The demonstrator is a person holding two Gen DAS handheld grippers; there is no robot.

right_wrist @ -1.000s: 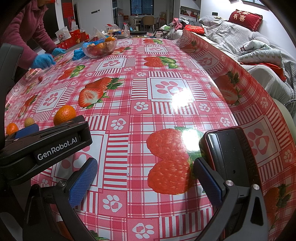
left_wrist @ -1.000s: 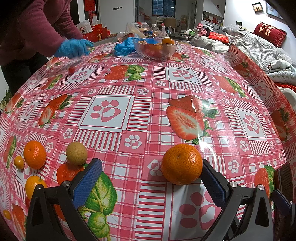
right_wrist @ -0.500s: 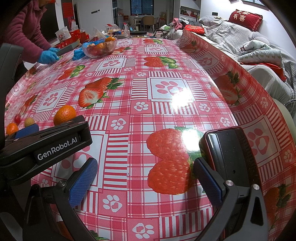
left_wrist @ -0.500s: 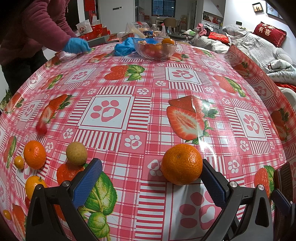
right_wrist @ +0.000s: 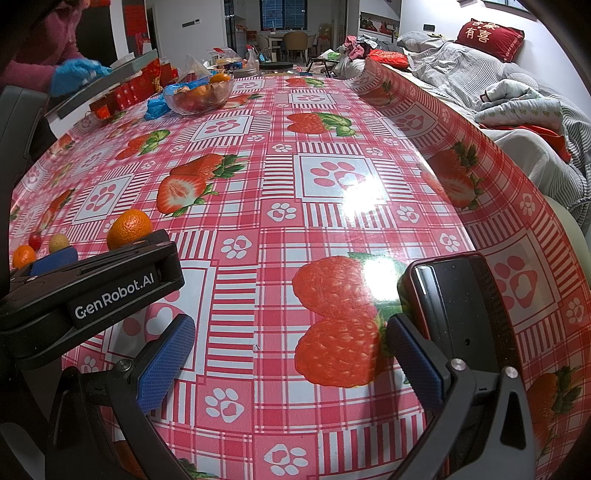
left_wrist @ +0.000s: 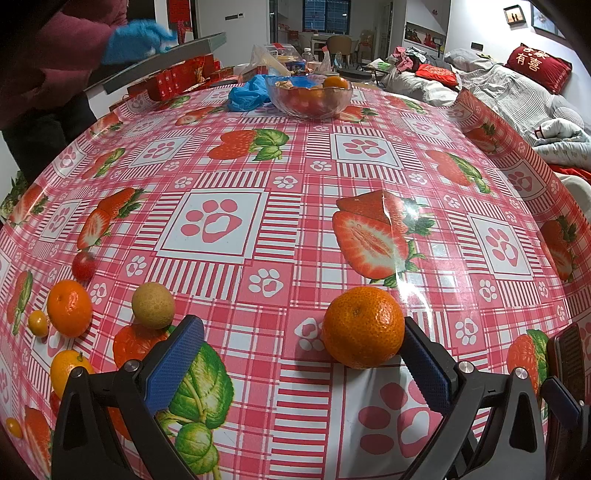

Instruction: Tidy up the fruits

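Note:
My left gripper (left_wrist: 303, 358) is open and low over the table. A large orange (left_wrist: 364, 327) lies just ahead of its right finger, apart from the pads. To the left lie a tan round fruit (left_wrist: 153, 305), a smaller orange (left_wrist: 69, 308), a small red fruit (left_wrist: 84, 266), a tiny kumquat (left_wrist: 38, 323) and another orange (left_wrist: 66, 371). A glass bowl (left_wrist: 308, 96) with fruit stands at the far side. My right gripper (right_wrist: 288, 358) is open and empty over the printed tablecloth. The large orange shows in the right wrist view (right_wrist: 130, 229) behind the left gripper's body.
A black phone (right_wrist: 456, 310) lies by my right gripper's right finger. A blue bag (left_wrist: 247, 94) sits next to the bowl. A person in blue gloves (left_wrist: 135, 35) holds a grey tray (left_wrist: 159, 61) at the far left. The tablecloth edge curls up on the right (right_wrist: 424, 110).
A small red fruit has rolled across the table and stopped near the smaller orange at the left. The gloved person has lifted a grey tray. Both grippers have not moved.

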